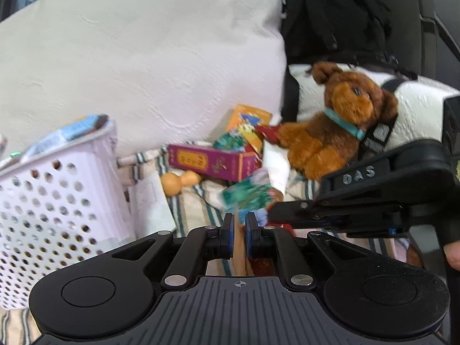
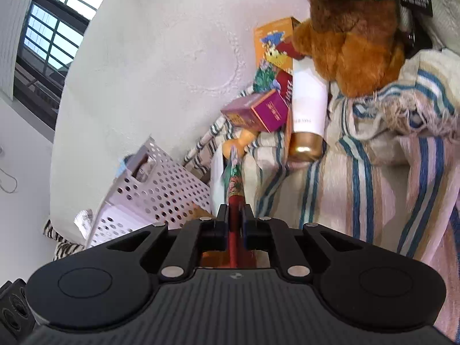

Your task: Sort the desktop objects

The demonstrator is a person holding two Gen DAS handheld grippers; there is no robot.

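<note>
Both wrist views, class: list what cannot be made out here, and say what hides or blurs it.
- Basket contents: left wrist view, hidden by its perforated wall.
- Green patterned packet: left wrist view, motion blur hides its print.
- Same packet: right wrist view, edge-on between the right gripper's fingers.
- Plush dog's head: right wrist view, cut off by top edge.

Flat red-and-green packet [image 2: 234, 184] edge-on, above striped cloth [image 2: 373, 172]
</note>
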